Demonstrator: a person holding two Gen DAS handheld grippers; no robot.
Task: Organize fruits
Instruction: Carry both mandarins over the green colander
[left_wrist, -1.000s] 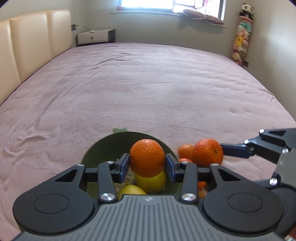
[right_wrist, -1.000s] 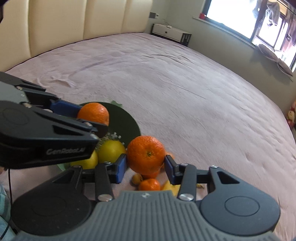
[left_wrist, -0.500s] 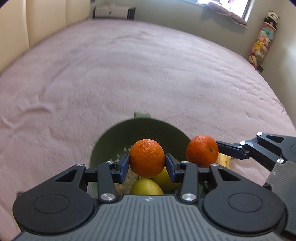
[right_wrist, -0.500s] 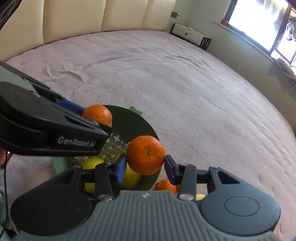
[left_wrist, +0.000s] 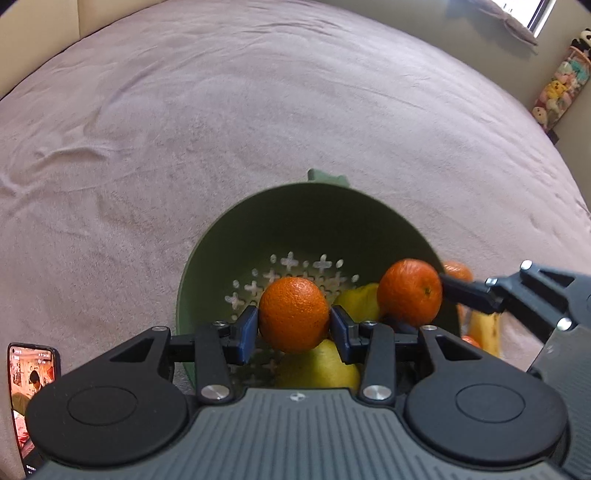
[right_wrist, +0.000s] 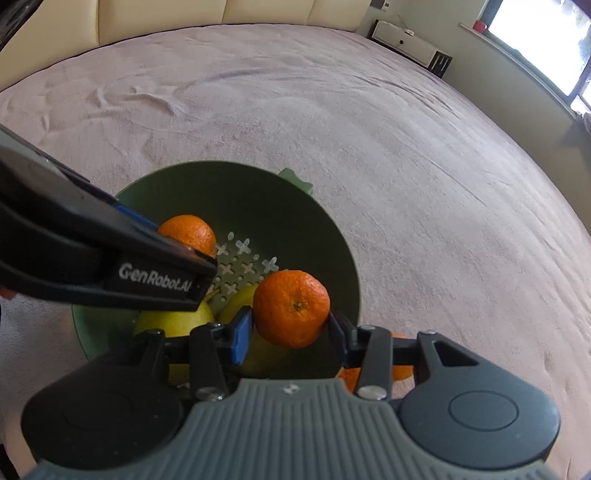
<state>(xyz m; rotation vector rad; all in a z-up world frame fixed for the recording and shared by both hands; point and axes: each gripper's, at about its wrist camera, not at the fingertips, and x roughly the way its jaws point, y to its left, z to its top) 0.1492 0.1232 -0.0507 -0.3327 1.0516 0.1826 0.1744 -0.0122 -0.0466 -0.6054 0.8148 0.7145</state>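
You tilted both grippers steeply down over the green bowl (left_wrist: 369, 218) on the bed (left_wrist: 221, 129). Your left gripper (left_wrist: 293, 315) was clamped on one orange (left_wrist: 293, 314); your right gripper (right_wrist: 291, 309) pinched another orange (right_wrist: 291, 308), both above the yellow fruit (right_wrist: 173, 321) inside.

the colander (left_wrist: 258, 229) sits on the bed (left_wrist: 258, 92), in the near half of it. inside, two lemons (right_wrist: 173, 319) lie at its 6 o'clock side, over the perforated floor. the left tool (left_wrist: 293, 330) hangs above the colander's near part with an orange (left_wrist: 293, 314) clamped between its pads; the right tool (right_wrist: 290, 325) hangs at 3 o'clock of it, over the colander's 4 o'clock rim, with a second orange (right_wrist: 291, 308) clamped. outside the rim at 4 o'clock, on the bed, lie a banana (left_wrist: 484, 332) and more oranges (left_wrist: 458, 271). a phone (left_wrist: 31, 391) lies at 8 o'clock of the colander.
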